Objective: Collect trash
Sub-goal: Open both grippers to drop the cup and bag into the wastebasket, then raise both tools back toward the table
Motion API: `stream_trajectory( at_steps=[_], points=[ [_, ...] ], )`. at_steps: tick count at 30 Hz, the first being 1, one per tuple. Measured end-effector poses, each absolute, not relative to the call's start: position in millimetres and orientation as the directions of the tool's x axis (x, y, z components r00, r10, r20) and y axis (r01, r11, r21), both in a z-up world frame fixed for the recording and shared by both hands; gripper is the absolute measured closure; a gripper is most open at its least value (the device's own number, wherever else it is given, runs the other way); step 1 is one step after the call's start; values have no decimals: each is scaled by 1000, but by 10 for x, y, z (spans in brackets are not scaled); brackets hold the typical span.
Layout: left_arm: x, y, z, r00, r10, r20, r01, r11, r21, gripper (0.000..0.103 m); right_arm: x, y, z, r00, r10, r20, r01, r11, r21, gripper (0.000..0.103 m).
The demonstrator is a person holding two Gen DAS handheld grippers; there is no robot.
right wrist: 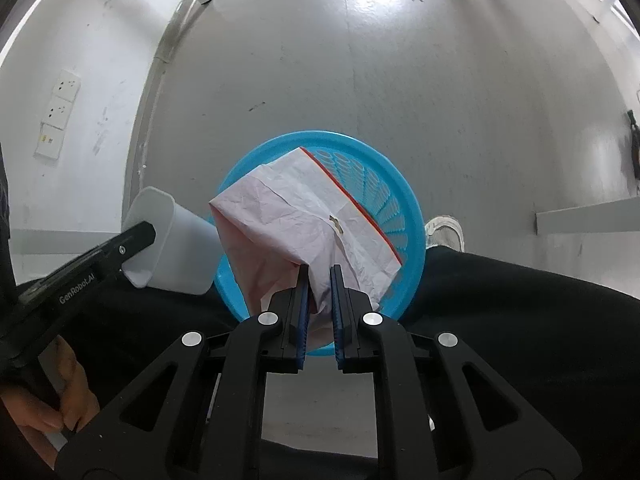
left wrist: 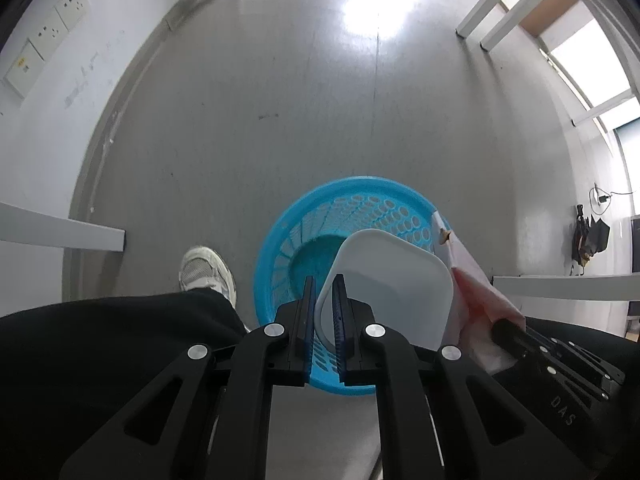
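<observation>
A round blue plastic basket (left wrist: 360,208) (right wrist: 404,184) with a perforated wall stands on the grey floor straight below both grippers. My left gripper (left wrist: 323,284) is shut on the rim of a white plastic container (left wrist: 392,280), which hangs over the basket's opening; the same container (right wrist: 176,248) shows at the left of the right wrist view. My right gripper (right wrist: 319,276) is shut on a crumpled white paper bag (right wrist: 296,216) with a red edge, held above the basket. The paper bag (left wrist: 480,300) also shows at the container's right in the left wrist view.
A person's black trouser legs (left wrist: 100,340) and a white sneaker (left wrist: 206,270) stand next to the basket. White table legs (left wrist: 504,4) rise at the far right, a white rail (left wrist: 60,228) juts in at left. Wall sockets (left wrist: 60,20) sit on the white wall.
</observation>
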State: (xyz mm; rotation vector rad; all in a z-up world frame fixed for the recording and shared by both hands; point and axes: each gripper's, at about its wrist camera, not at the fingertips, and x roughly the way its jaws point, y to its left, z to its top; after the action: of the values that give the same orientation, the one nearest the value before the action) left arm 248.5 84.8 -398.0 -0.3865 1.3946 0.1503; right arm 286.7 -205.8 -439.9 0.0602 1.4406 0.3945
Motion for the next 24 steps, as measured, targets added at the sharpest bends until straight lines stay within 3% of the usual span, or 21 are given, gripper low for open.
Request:
stream_trajectory(
  at_steps=[6, 10, 24],
  points=[
    [2495, 795, -3989, 183, -155, -971, -303, 931, -205, 93, 2867, -2117, -4491, 62, 307, -950, -231, 930, 285, 90],
    [2499, 834, -3952, 215, -161, -963, -315, 922, -224, 76, 2872, -2192, -4468, 72, 313, -947, -211, 933, 292, 67],
    [2298, 692, -3809, 207, -115, -972, -248, 955, -166, 74, 2664, -2200, -4129, 147, 314, -938, -283, 922, 264, 66]
  ],
)
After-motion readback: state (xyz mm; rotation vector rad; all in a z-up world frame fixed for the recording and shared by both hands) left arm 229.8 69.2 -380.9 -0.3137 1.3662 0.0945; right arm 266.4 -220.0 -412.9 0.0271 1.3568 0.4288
